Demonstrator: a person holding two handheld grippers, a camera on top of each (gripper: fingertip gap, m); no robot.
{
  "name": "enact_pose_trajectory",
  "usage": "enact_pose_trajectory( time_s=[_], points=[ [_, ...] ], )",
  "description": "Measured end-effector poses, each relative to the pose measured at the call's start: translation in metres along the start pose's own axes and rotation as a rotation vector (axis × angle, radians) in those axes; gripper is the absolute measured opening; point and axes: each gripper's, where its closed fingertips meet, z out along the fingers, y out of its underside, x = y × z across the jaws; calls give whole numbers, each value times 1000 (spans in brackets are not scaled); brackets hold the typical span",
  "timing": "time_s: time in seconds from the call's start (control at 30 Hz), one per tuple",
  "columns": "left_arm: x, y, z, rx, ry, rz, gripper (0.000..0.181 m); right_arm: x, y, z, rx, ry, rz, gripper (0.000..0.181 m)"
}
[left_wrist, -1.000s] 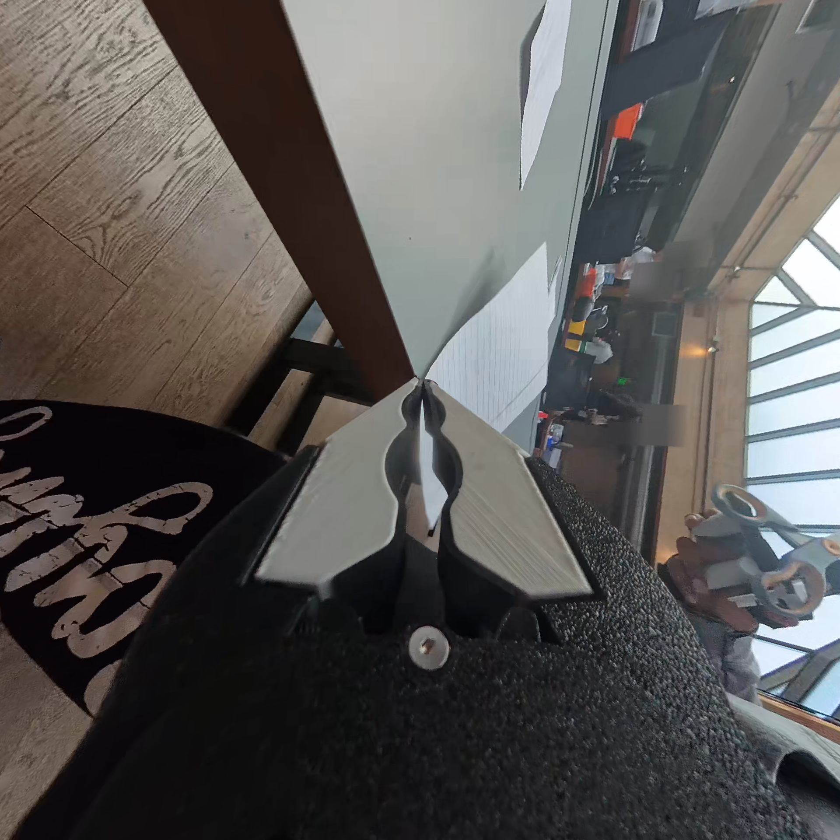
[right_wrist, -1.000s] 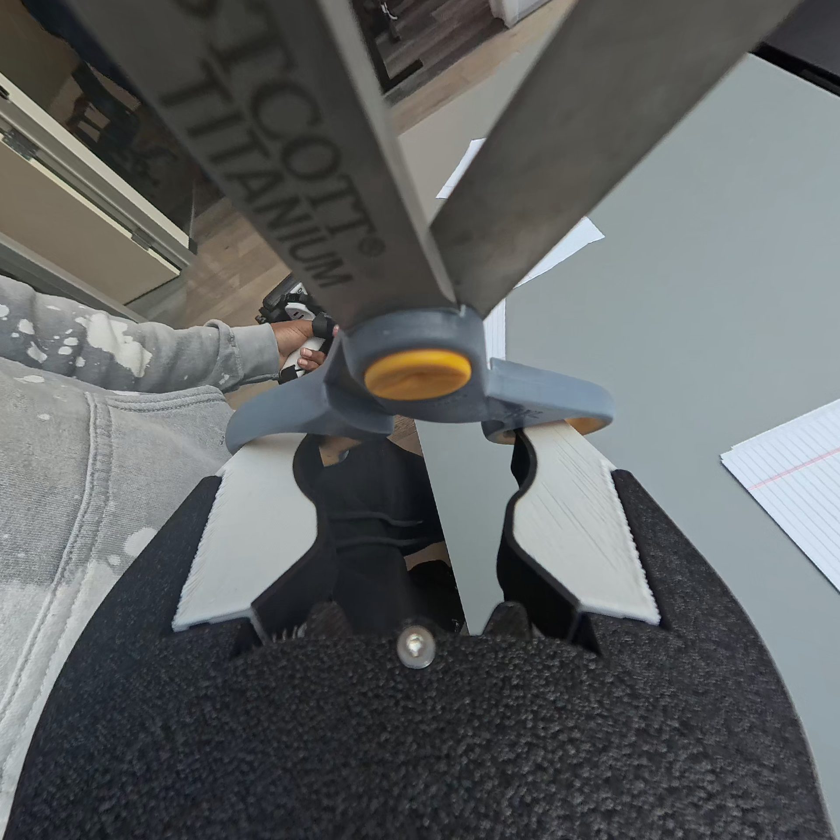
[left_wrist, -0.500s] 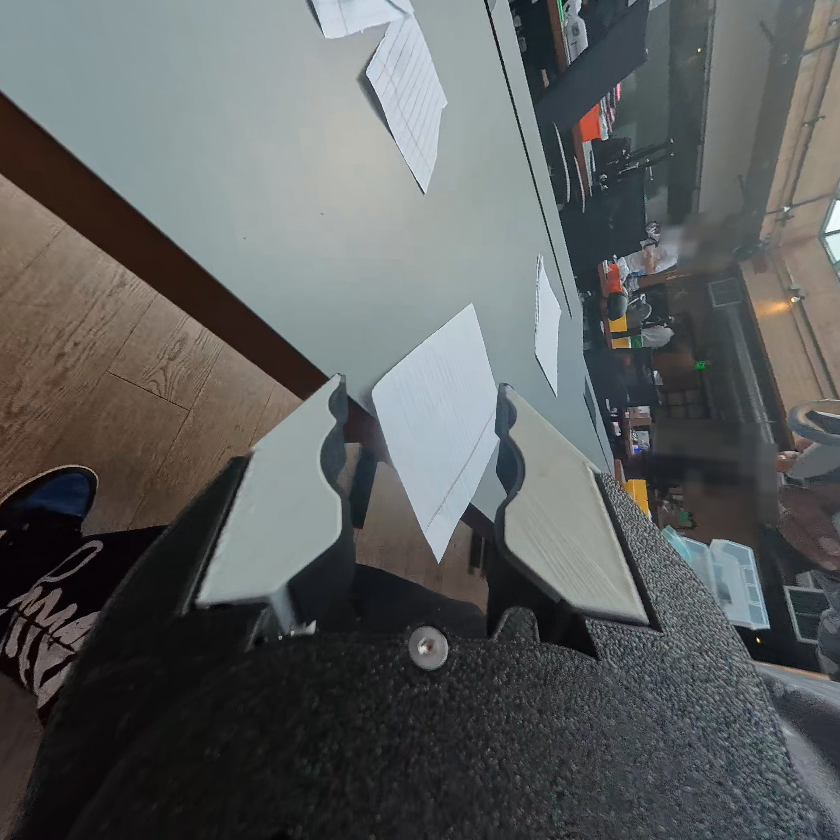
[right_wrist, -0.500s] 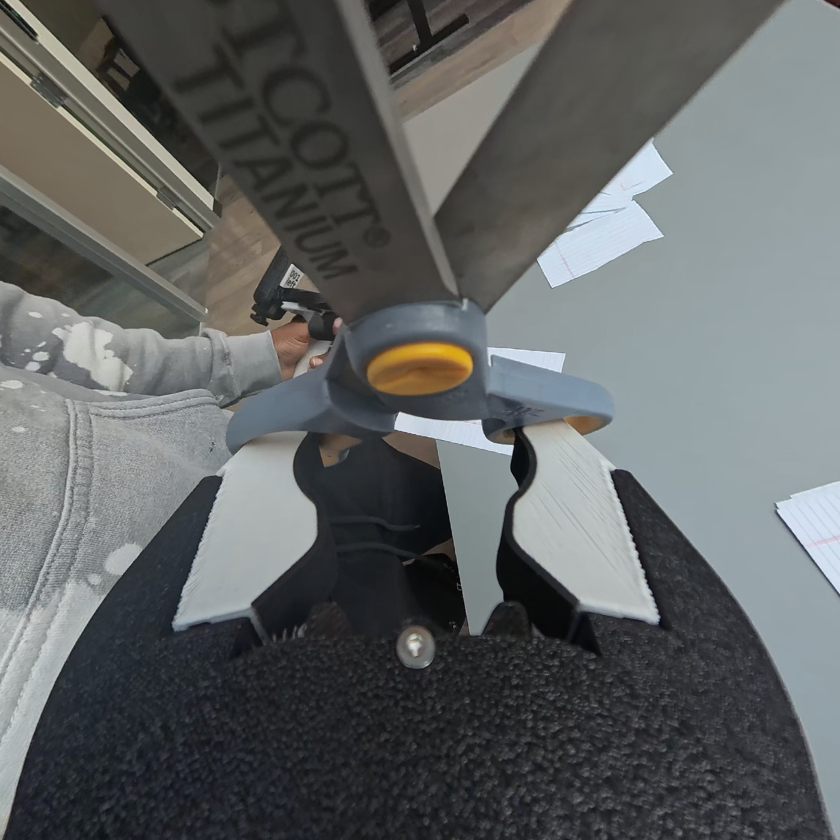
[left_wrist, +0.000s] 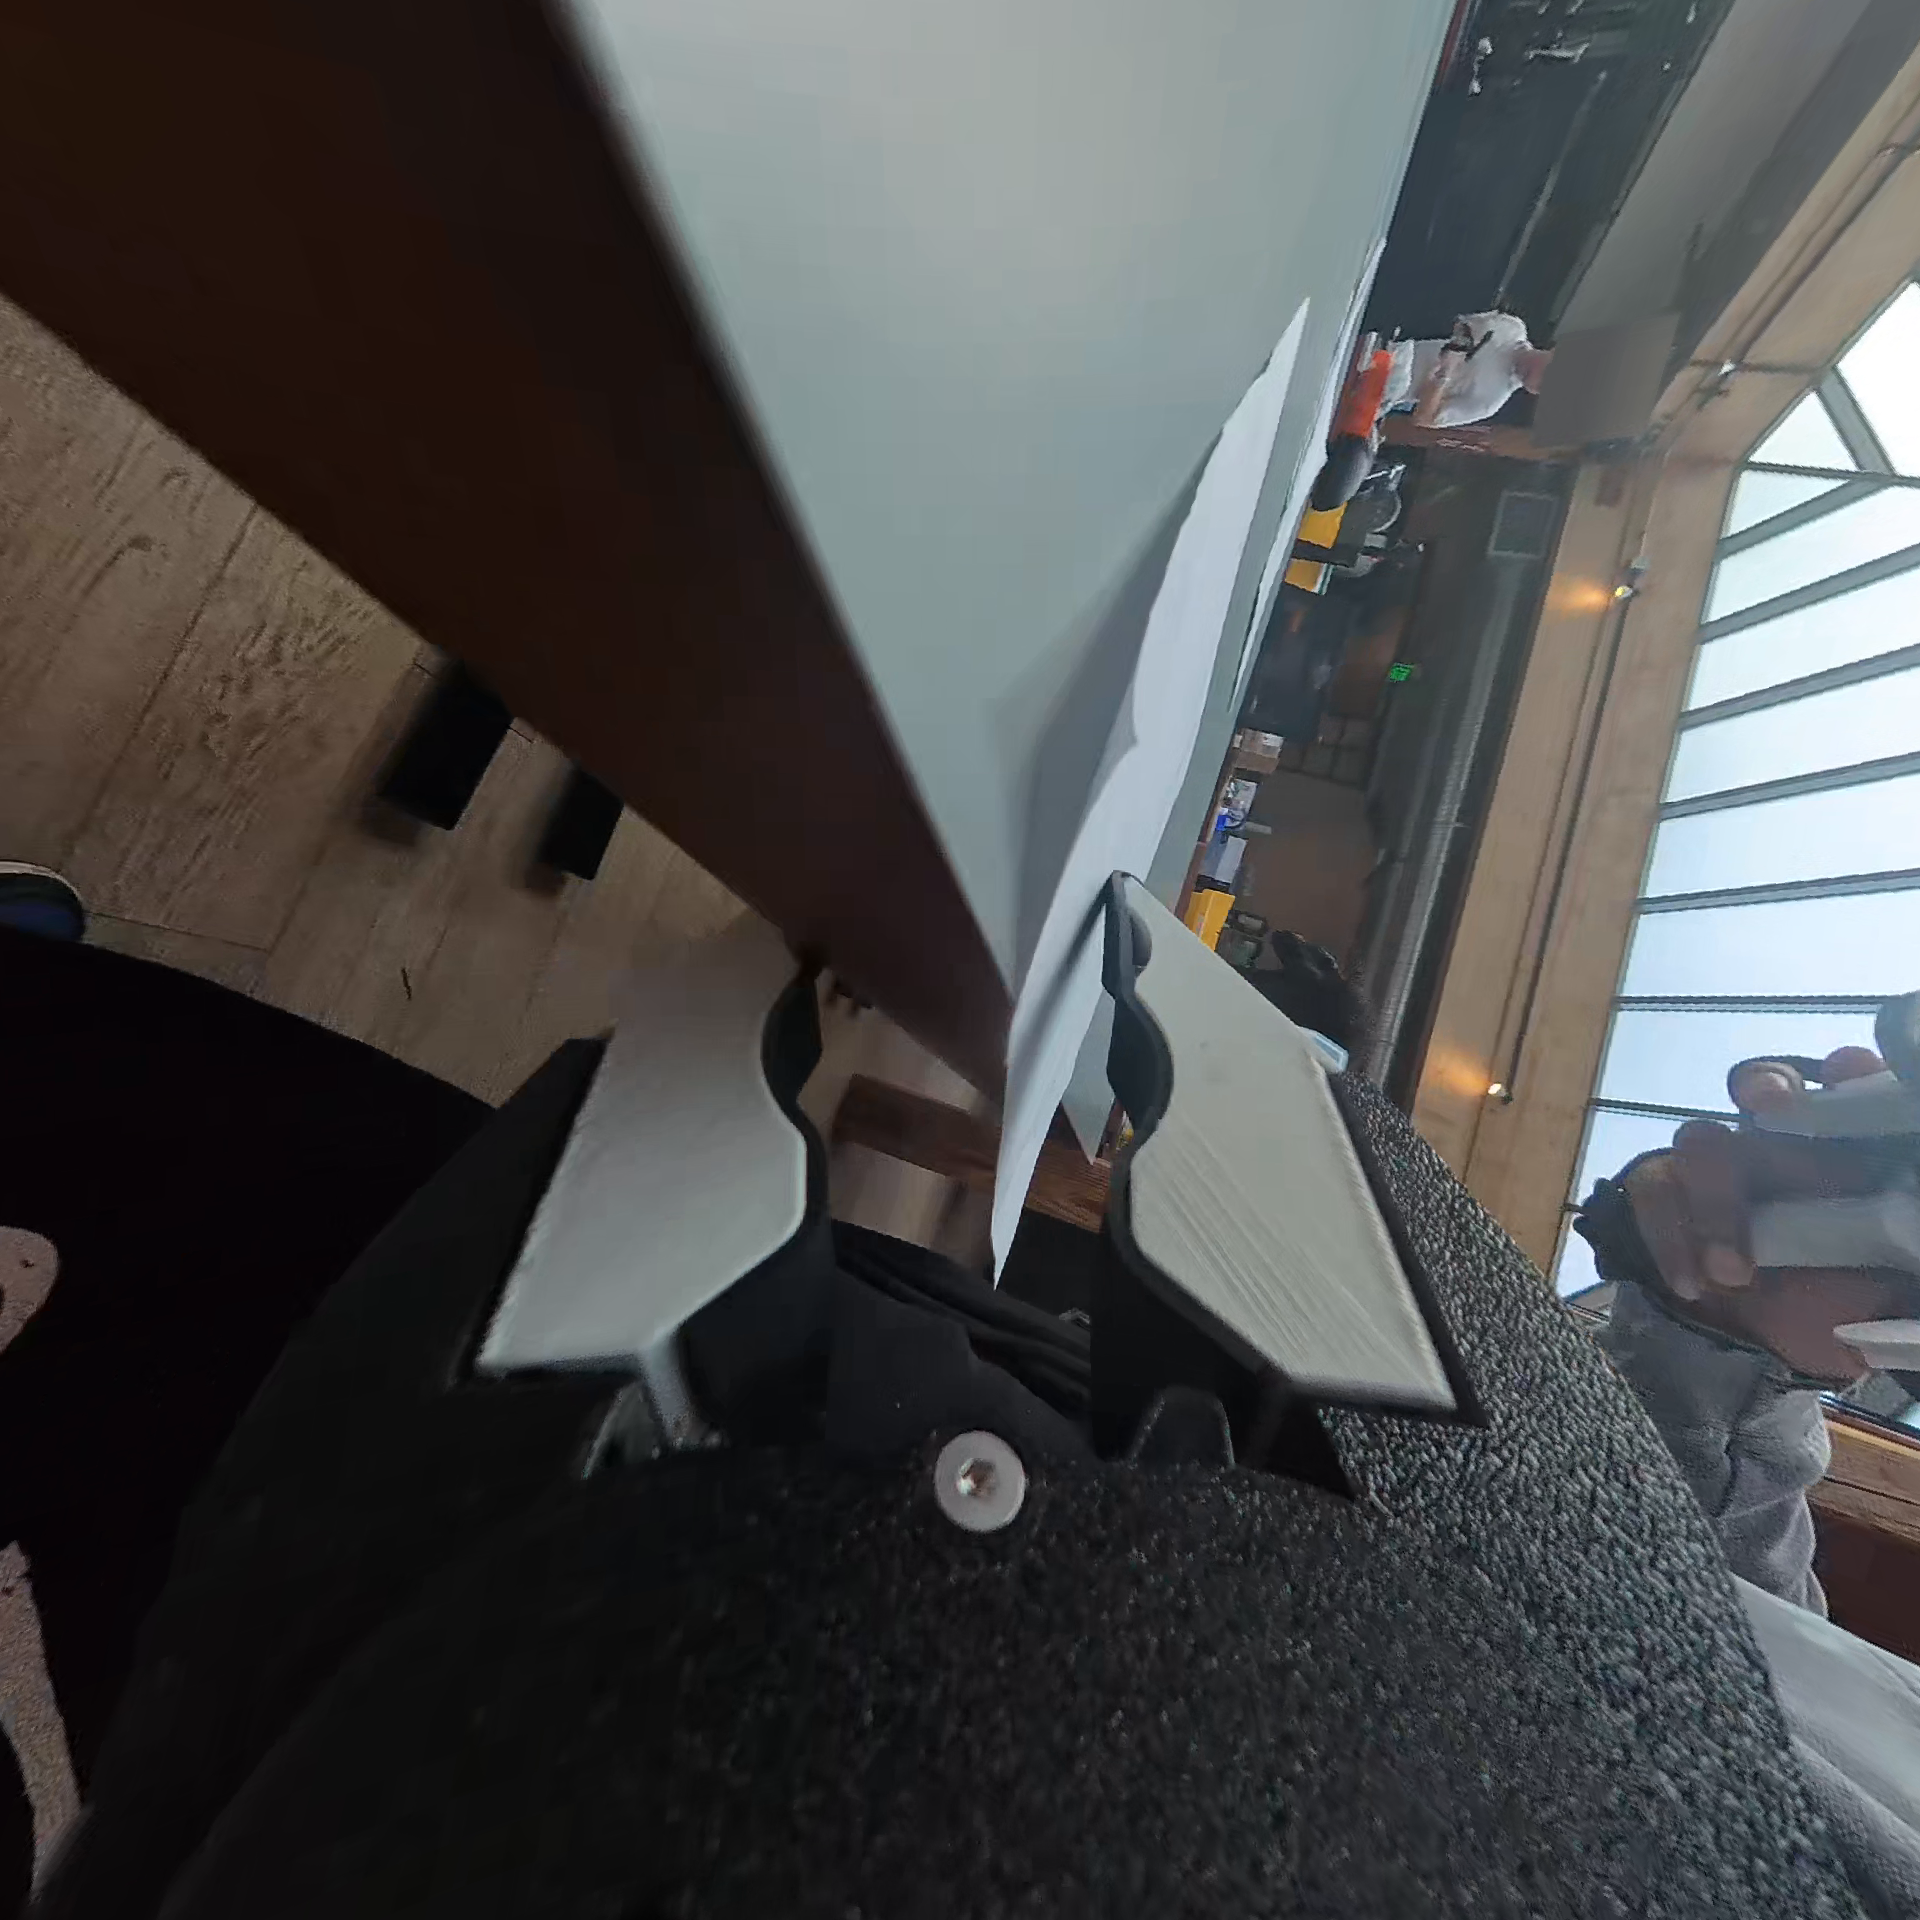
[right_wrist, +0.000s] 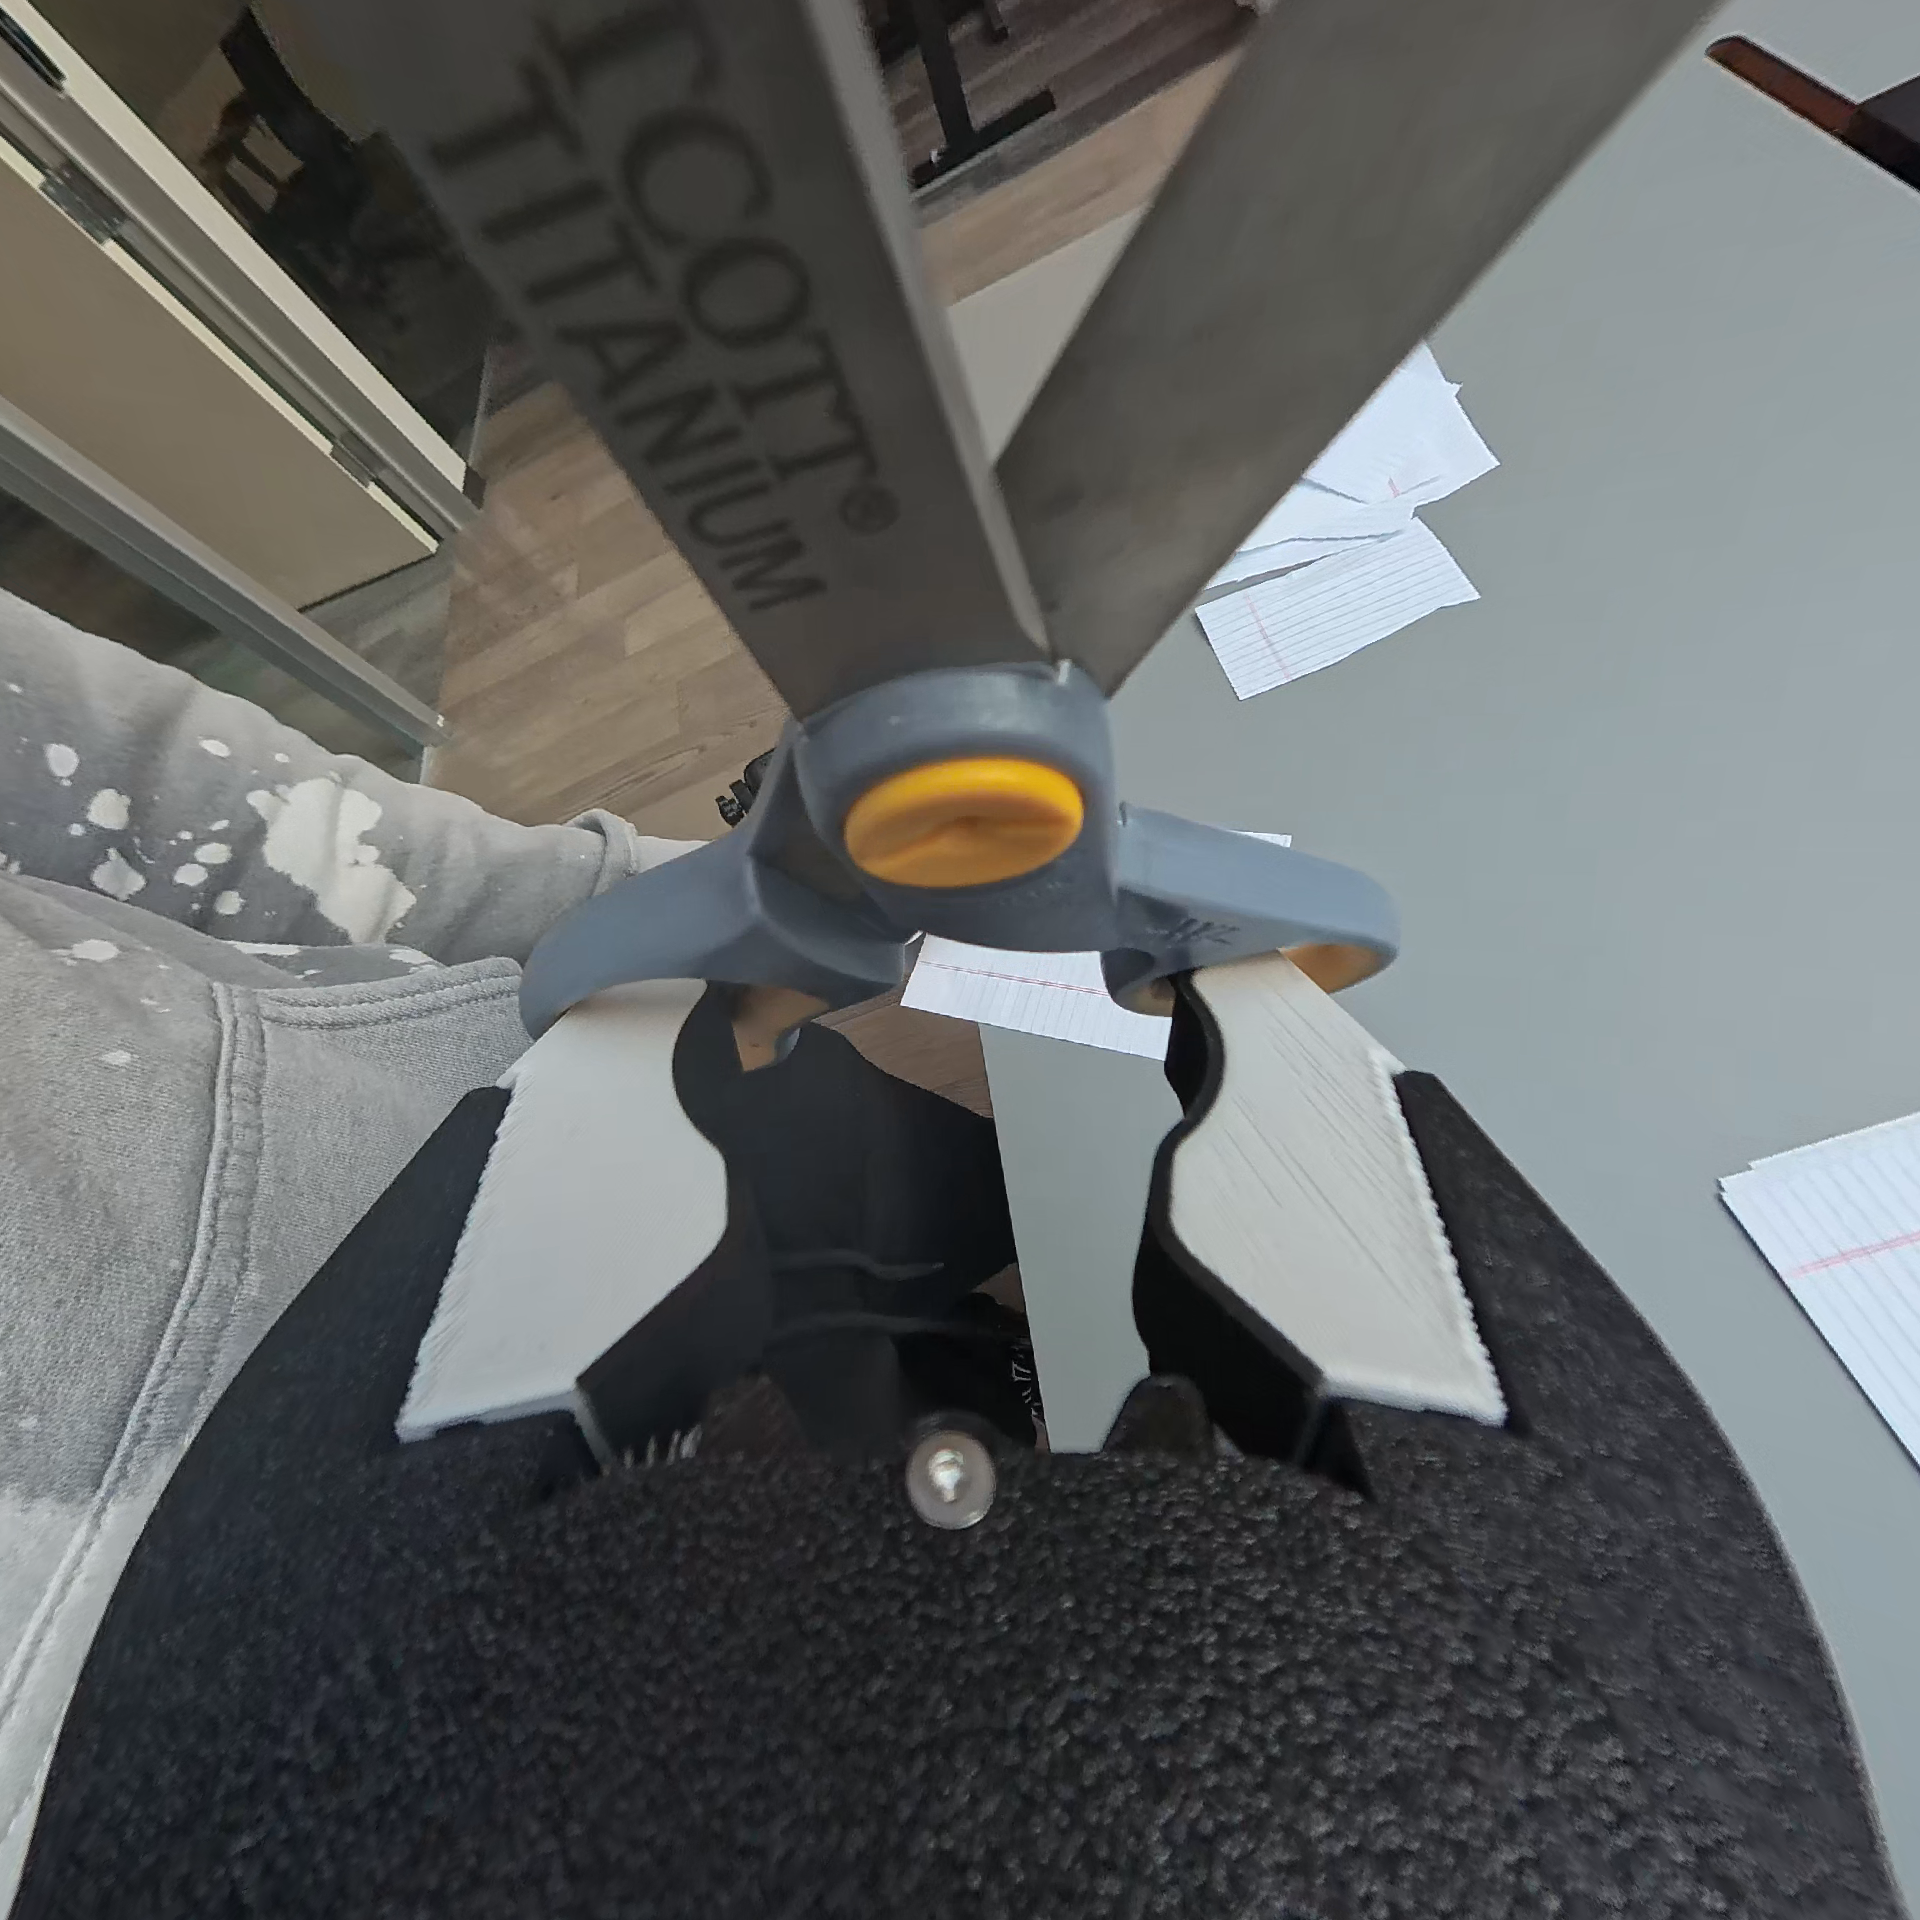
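Scissors (right_wrist: 961, 727) ride on the spread right gripper (right_wrist: 951, 997), its fingers through the handle loops; the released left gripper (left_wrist: 961, 935) straddles a paper sheet (left_wrist: 1132, 831).

Table edge (left_wrist: 582, 582) blocks ahead; paper sheet (left_wrist: 1049, 1049) overhangs between open fingers.

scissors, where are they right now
In the right wrist view the scissors sit top centre, handle loops over the right gripper's spread fingers, blades open above the grey table.
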Motion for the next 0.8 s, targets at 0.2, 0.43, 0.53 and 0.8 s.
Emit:
enact_pose_trajectory(
  time_s=[0.2, 0.43, 0.53, 0.8],
  points=[
    [1, 7, -14, -40, -20, -45, 41, 11, -2, -20, 53, 74, 23, 83],
    [13, 4, -63, 47, -36, 2, 0, 22, 10, -40, 121, 130, 98, 81],
    [43, 8, -80, -7, -21, 157, 0, 25, 12, -45, 136, 141, 107, 80],
    [234, 13, -58, -285, 192, 709, 0, 30, -9, -58, 221, 178, 69, 79]
  ],
)
